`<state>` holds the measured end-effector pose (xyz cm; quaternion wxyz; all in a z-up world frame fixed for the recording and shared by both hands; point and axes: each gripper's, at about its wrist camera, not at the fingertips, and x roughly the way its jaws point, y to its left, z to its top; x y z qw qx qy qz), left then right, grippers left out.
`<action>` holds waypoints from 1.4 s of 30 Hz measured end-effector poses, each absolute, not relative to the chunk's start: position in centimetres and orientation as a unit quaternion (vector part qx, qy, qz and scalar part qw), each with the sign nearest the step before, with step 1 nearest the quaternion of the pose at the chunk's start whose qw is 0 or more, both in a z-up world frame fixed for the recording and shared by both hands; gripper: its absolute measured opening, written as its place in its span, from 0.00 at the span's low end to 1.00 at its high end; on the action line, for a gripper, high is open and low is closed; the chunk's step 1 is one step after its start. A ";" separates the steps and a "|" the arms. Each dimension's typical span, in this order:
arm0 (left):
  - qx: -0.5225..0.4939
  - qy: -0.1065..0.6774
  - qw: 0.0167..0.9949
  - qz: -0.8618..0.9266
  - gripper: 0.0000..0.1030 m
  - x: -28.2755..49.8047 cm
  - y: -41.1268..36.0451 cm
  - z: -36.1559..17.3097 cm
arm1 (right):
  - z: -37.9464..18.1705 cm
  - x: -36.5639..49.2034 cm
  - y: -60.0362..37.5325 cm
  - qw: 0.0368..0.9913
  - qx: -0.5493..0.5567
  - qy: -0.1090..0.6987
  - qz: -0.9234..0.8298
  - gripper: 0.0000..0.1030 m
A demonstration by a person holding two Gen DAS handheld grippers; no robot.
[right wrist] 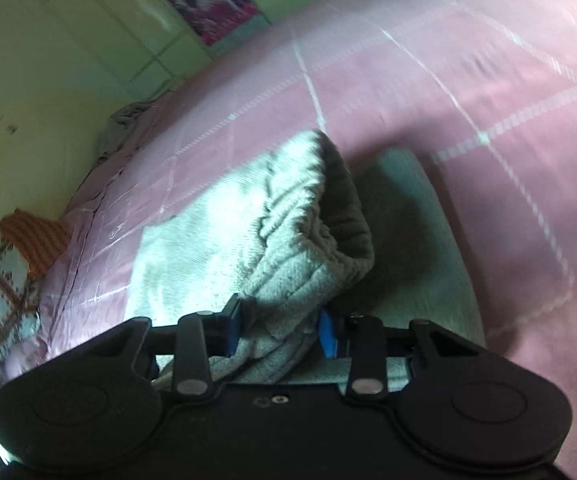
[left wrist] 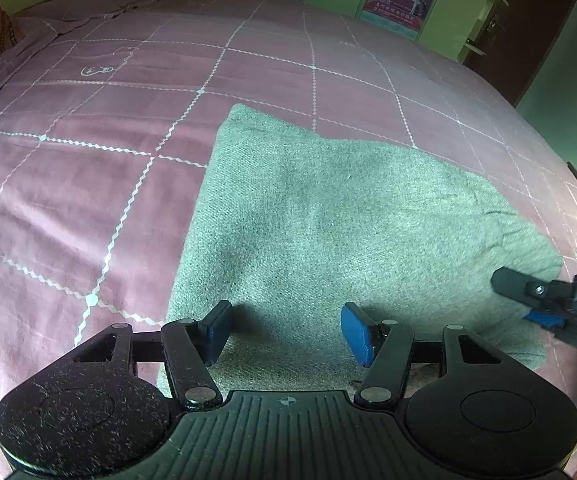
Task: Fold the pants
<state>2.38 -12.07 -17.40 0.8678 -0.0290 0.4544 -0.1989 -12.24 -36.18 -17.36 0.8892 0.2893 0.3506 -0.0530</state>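
Lying flat on the pink checked bed (left wrist: 88,184), the grey pants (left wrist: 328,216) are seen already folded into a broad panel whose long axis runs away from the near edge toward the far side of the bed. Just over the near end of that panel the left hand-held gripper (left wrist: 286,332) is held, its blue pads well apart and nothing between them; no contact with the cloth can be made out. Further right, at the panel's right edge, the right hand-held gripper (right wrist: 278,330) is clamped on a bunched fold of the pants, raised off the layer beneath, with the gathered band curling beyond its fingers. The right hand is thus judged nearer to the work, and the coming fold is expected to carry that lifted edge across the panel.
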 end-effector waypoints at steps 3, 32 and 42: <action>-0.036 0.454 0.867 -0.199 0.57 2.4 -11.9 -17.3 | -16.1 -12.3 -35.4 0.900 0.269 0.339 -0.048 0.34; 0.011 0.440 0.879 -0.186 0.57 2.9 -13.0 -15.3 | -14.5 -16.5 -38.1 0.917 0.141 0.347 -0.135 0.63; 0.042 0.466 0.852 -0.235 0.57 8.2 -19.3 -17.0 | -14.7 -10.7 -37.4 0.932 0.087 0.340 -0.095 0.26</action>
